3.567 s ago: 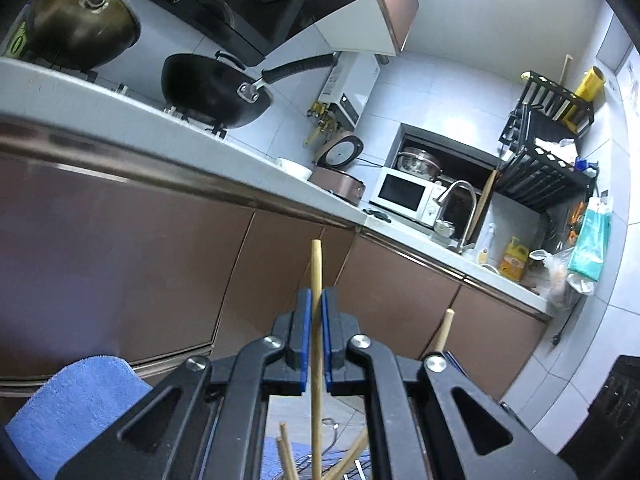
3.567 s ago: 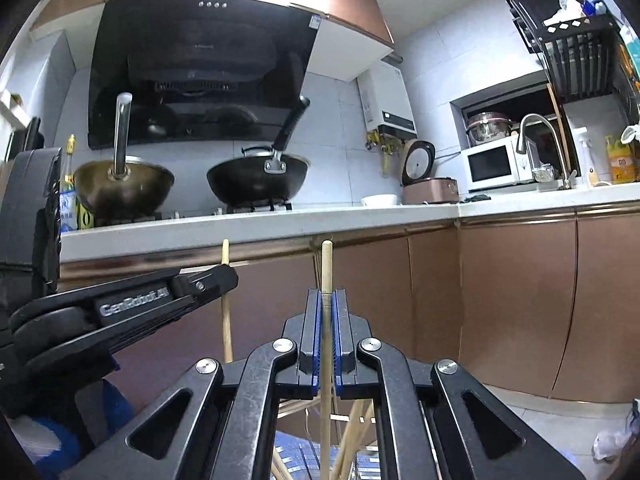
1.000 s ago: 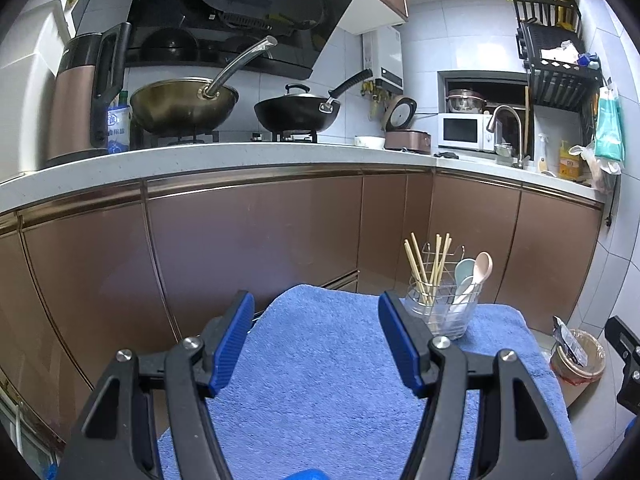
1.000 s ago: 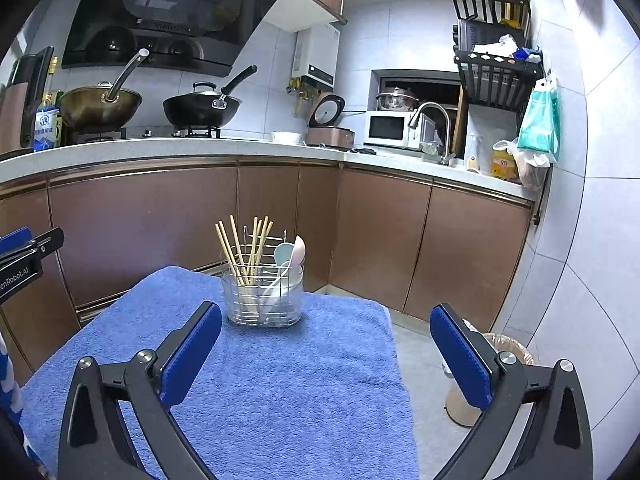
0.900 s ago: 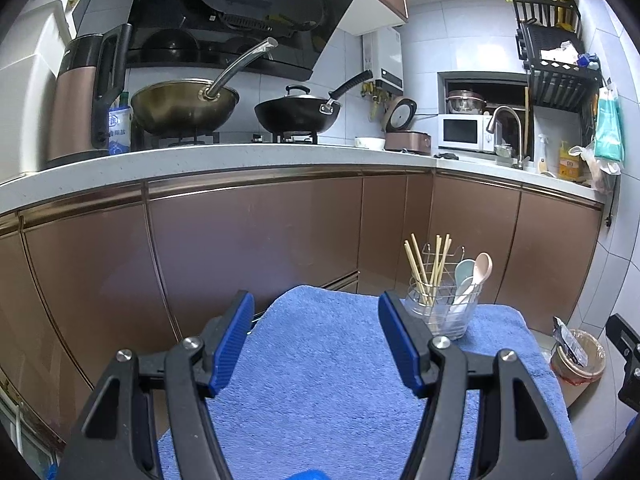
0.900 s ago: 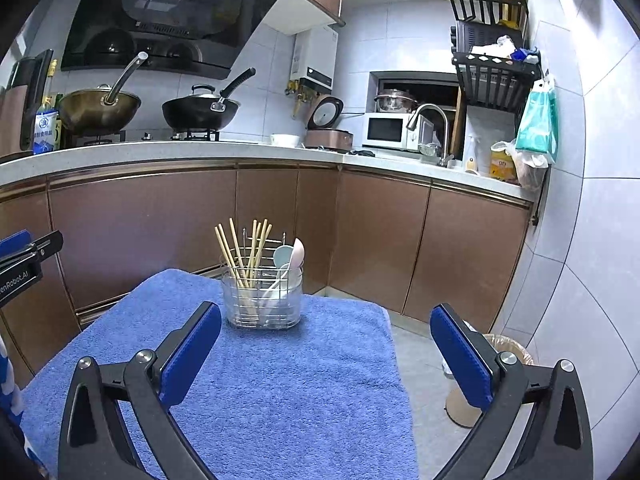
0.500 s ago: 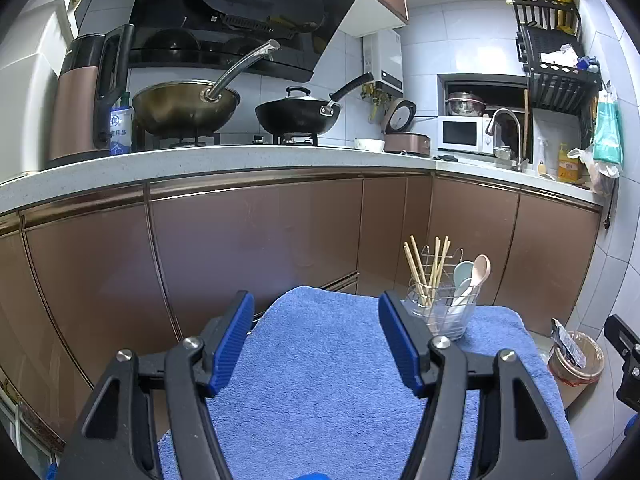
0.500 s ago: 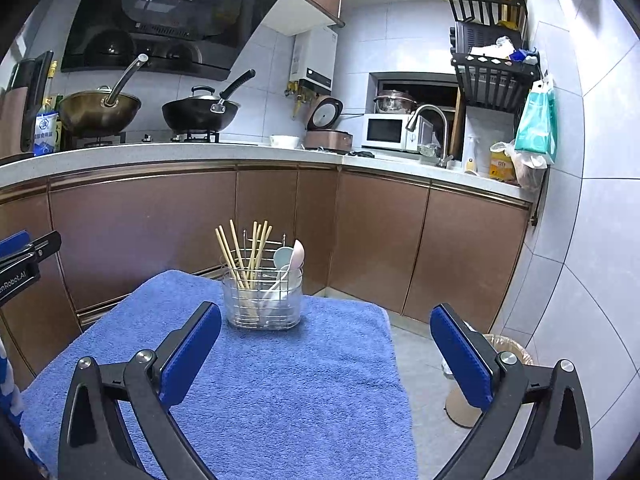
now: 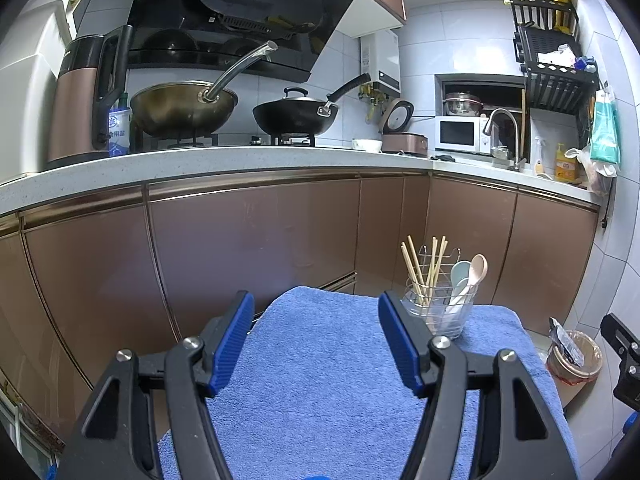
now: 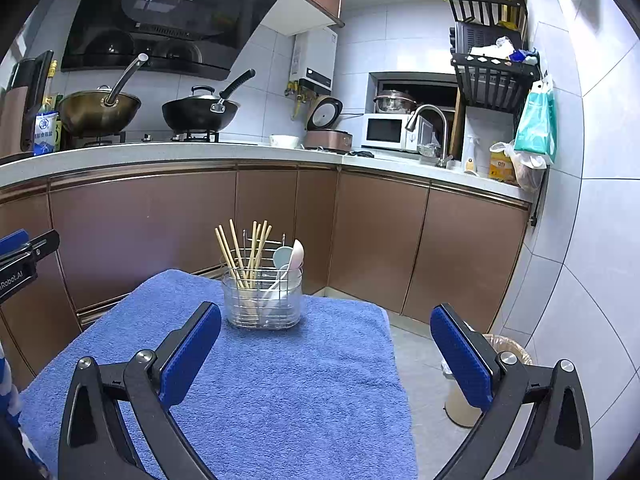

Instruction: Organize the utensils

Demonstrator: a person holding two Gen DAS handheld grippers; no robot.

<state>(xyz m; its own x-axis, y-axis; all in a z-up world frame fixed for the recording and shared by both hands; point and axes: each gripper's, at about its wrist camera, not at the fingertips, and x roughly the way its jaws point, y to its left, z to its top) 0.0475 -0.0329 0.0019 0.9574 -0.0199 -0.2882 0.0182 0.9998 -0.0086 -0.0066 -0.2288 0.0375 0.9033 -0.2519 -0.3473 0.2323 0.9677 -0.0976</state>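
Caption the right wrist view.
Open right gripper above blue towel; utensil holder holds chopsticks and spoons.

We see a fluffy blue terry cloth (image 10: 256, 392), a clear glossy plastic holder (image 10: 262, 300) with wire frame, and pale wooden chopsticks (image 10: 240, 252).

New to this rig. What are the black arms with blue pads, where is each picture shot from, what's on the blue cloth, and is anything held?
No robot here: a person carries a two-finger tool in each hand, and a fisheye camera on each looks forward along its fingers. One picture is from the left tool, the other from the right tool. The blue pads are the fingertips. Both tools are open and hold nothing. On the blue towel stands a clear holder with a wire frame, with chopsticks and two spoons upright in it. Behind is a kitchen counter with woks.
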